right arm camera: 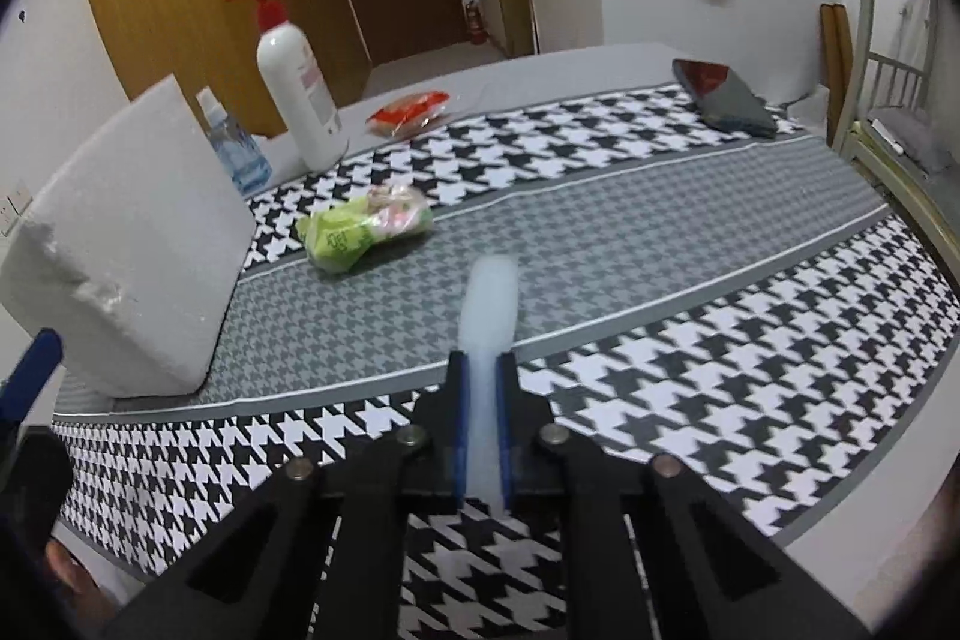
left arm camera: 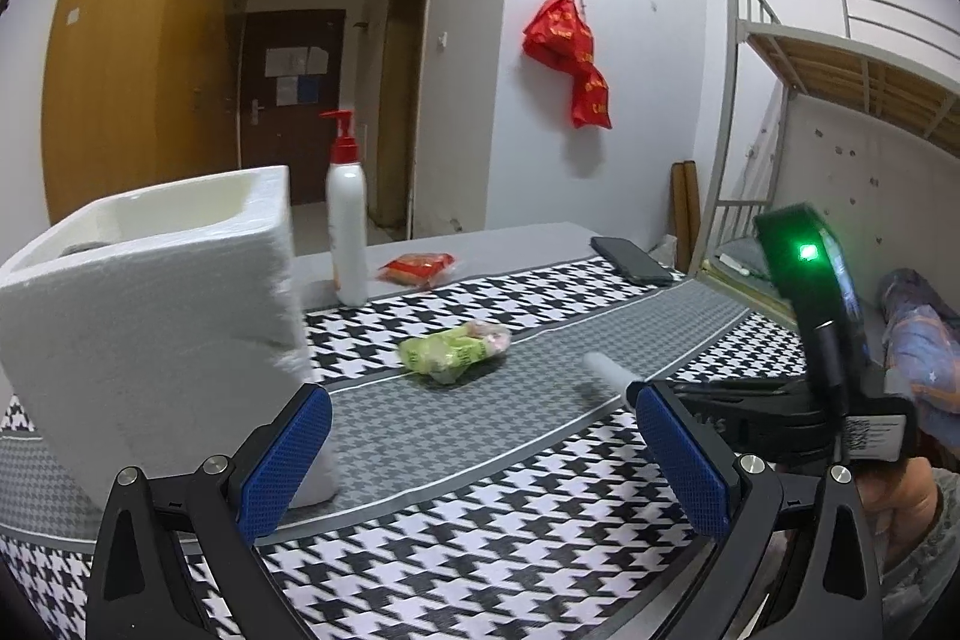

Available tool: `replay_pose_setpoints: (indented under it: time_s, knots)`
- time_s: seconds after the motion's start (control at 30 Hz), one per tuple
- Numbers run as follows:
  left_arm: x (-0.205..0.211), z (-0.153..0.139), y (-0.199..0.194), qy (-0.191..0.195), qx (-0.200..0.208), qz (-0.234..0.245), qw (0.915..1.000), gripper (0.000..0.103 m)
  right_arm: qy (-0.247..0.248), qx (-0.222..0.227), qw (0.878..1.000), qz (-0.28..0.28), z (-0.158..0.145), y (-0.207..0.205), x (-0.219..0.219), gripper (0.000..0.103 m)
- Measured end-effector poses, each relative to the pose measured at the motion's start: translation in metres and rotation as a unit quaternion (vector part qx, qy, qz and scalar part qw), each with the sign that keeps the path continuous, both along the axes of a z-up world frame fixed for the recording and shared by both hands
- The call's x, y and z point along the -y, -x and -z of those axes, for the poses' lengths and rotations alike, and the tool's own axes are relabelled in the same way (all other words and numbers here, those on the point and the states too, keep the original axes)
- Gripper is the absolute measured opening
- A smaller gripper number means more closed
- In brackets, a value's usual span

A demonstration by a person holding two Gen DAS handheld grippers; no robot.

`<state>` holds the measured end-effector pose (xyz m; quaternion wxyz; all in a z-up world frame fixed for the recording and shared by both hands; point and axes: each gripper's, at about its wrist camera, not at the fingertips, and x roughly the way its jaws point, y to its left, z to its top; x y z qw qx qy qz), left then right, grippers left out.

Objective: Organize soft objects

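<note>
On houndstooth tablecloth (right arm camera: pixel 690 340), foam box (left arm camera: pixel 150 292), right gripper (right arm camera: pixel 483 394) clamping white tube (right arm camera: pixel 489 304), left gripper (left arm camera: pixel 480 454) wide, empty.

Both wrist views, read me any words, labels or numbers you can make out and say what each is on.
None can be read for certain.
Red hanging plastic bags: yellow characters, too blurred.
Green crinkled snack packet: dark printed characters, not legible.
White pump bottle with red top: pinkish label, blurred.
Papers on the dark brown door: too small.
White sticker on the black right claw body: tiny print, unreadable.
</note>
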<state>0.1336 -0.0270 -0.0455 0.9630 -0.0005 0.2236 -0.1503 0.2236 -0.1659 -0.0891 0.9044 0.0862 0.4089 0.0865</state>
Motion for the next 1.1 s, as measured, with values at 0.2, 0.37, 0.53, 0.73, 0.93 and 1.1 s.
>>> replay_pose_setpoints:
  time_s: [0.2, 0.37, 0.53, 0.73, 0.93, 1.1]
  knots:
    - [0.015, -0.001, -0.012, -0.004, -0.01, 0.002, 0.9999, 0.102, -0.004, 0.017, 1.0, 0.004, -0.011, 0.006, 0.021, 0.011]
    - [0.026, 0.0, -0.025, -0.006, -0.021, -0.001, 0.9998, 0.102, -0.014, 0.022, 1.0, 0.002, -0.011, 0.007, 0.034, 0.011]
    - [0.041, 0.006, -0.04, -0.019, -0.037, -0.012, 0.9991, 0.102, -0.025, 0.022, 0.999, 0.003, -0.009, 0.006, 0.048, 0.011]
    - [0.054, 0.01, -0.056, -0.029, -0.054, -0.034, 0.9975, 0.102, -0.039, 0.027, 0.999, -0.002, -0.007, 0.005, 0.062, 0.011]
    - [0.06, 0.014, -0.074, -0.025, -0.071, -0.049, 0.9959, 0.102, -0.048, 0.021, 0.999, -0.011, -0.003, 0.003, 0.072, 0.011]
    - [0.064, 0.018, -0.089, -0.027, -0.08, -0.064, 0.9944, 0.102, -0.051, 0.024, 0.998, -0.02, -0.004, 0.005, 0.079, 0.011]
